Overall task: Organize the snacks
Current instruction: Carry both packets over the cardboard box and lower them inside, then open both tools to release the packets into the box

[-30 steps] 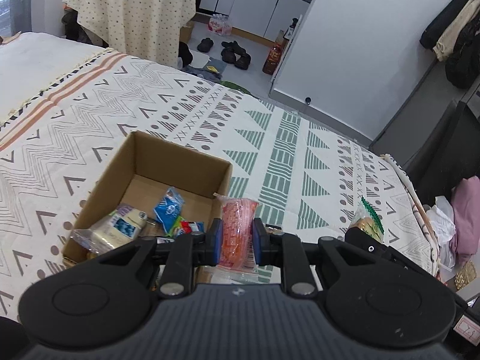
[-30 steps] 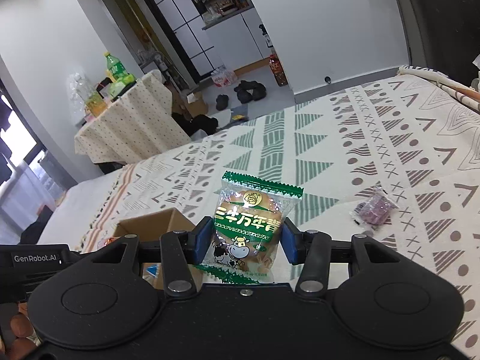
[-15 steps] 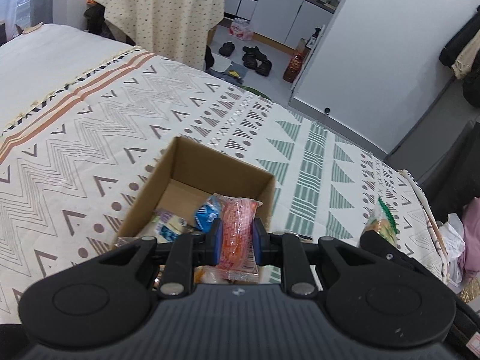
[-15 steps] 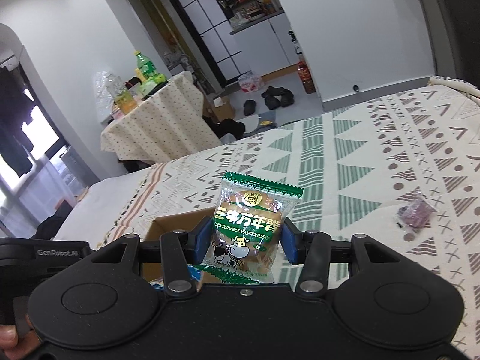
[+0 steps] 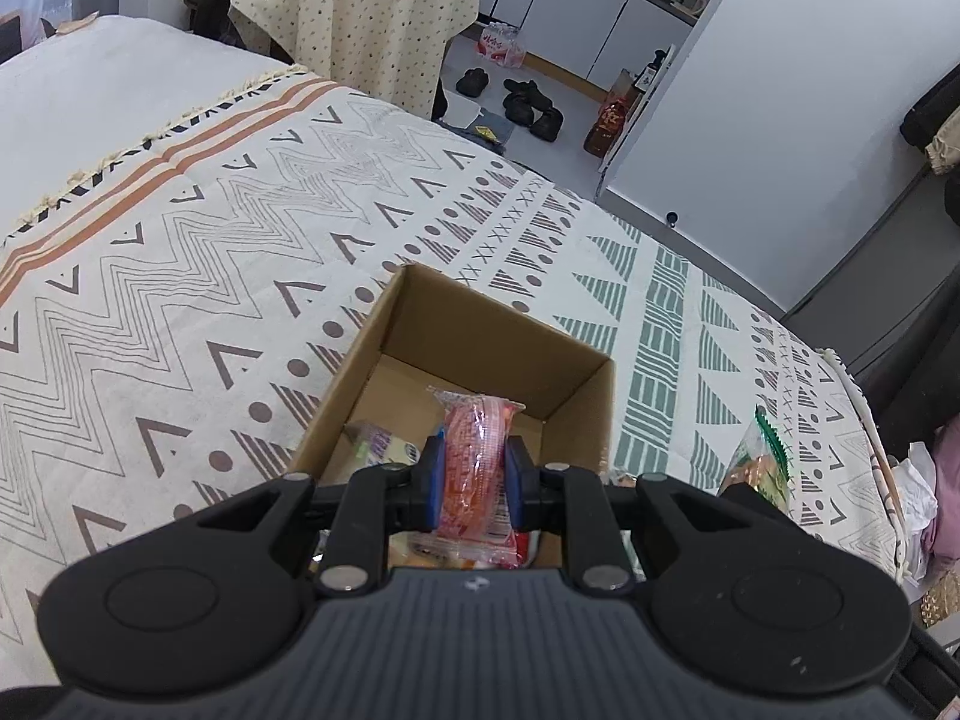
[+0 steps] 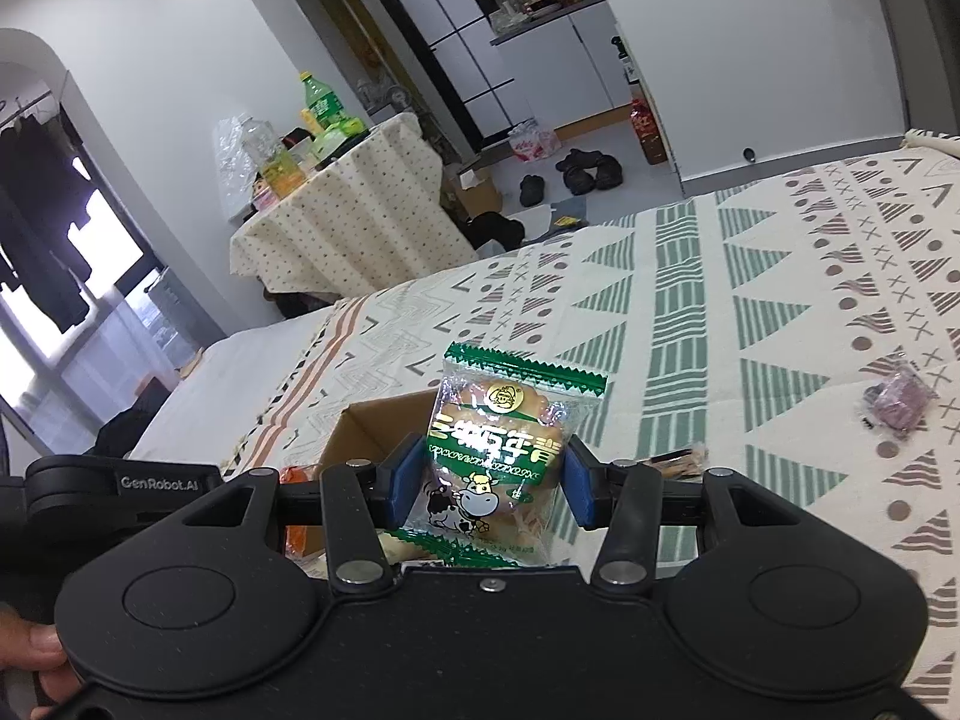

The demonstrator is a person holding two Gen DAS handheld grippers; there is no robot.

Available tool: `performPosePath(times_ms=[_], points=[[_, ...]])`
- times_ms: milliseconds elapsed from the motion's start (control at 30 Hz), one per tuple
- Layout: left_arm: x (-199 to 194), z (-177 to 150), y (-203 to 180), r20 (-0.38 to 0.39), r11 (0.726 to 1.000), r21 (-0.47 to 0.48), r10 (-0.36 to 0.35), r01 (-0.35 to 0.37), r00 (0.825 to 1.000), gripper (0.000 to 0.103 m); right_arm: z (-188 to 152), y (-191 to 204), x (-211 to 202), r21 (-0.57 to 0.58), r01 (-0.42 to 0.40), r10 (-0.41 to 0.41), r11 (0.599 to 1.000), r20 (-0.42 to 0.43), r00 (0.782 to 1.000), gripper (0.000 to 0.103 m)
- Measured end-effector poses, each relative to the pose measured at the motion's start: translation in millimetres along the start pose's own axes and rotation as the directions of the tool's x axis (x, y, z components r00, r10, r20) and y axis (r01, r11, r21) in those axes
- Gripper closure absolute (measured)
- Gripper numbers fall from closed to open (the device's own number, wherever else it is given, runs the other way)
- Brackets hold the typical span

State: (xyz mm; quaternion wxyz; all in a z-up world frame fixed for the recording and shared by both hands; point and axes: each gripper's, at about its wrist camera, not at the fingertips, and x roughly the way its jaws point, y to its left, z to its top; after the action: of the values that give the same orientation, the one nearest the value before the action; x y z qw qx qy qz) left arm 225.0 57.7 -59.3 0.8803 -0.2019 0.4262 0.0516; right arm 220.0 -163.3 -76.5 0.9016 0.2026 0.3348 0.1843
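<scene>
Over the box (image 5: 480, 330), both tools clamp snacks.

Home bedrm/studio: bed w/ patterned blanket (image 5: 252, 252), shoes (image 5: 528, 108) on floor, kitchen cabinets (image 5: 600, 18).

Box (image 5: 480, 324): on the bedspread (image 5: 180, 252), open top, just ahead of the left gripper (image 5: 471, 474).
In the box: 1 packet (image 5: 384, 444) at 9 o'clock of the left gripper's tips; others lie under the gripper, too hidden to tell.
Left gripper's packet (image 5: 477, 456): between the pads, upright — over the box's near part.
Right gripper's packet (image 6: 498, 450): between the pads of the right gripper (image 6: 489, 480), at 3 o'clock of the box.
Small wrapped snack (image 6: 897, 399): on the bedspread at 3 o'clock, well apart from the box.
Draped table (image 5: 354, 6): beyond the bed at 12 o'clock — bottles (image 6: 282, 162) on it.
Shoes (image 5: 528, 108): on the floor, right of the table.
</scene>
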Motion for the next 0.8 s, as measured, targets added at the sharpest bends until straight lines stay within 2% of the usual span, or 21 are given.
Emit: performPosePath(times_ms=[333, 433, 533, 600, 733, 800], points=[[26, 16, 14, -0.032, 0.999, -0.013, -0.052, 0.052, 0.998, 0.083, -3, 17, 22, -0.022, 0.004, -0.004, 1.000, -0.008, 1.000, 0.056], [34, 21, 20, -0.039, 0.999, -0.026, -0.048, 0.047, 0.998, 0.082, -4, 21, 30, -0.022, 0.014, -0.014, 1.000, -0.017, 1.000, 0.056], [37, 26, 26, -0.048, 0.998, -0.039, -0.049, 0.047, 0.998, 0.079, -3, 26, 38, -0.034, 0.012, -0.013, 0.999, -0.024, 1.000, 0.056], [39, 28, 28, -0.059, 0.998, -0.044, -0.048, 0.045, 0.997, 0.072, -4, 28, 42, -0.042, 0.006, -0.008, 0.999, -0.030, 1.000, 0.055], [38, 29, 32, -0.068, 0.998, -0.043, -0.039, 0.036, 0.997, 0.071, -4, 33, 47, -0.052, -0.004, 0.002, 0.999, -0.035, 0.999, 0.055], [35, 29, 33, -0.064, 0.999, -0.045, -0.033, 0.030, 0.997, 0.064, -4, 35, 47, -0.060, -0.024, 0.021, 0.998, -0.038, 0.999, 0.054]])
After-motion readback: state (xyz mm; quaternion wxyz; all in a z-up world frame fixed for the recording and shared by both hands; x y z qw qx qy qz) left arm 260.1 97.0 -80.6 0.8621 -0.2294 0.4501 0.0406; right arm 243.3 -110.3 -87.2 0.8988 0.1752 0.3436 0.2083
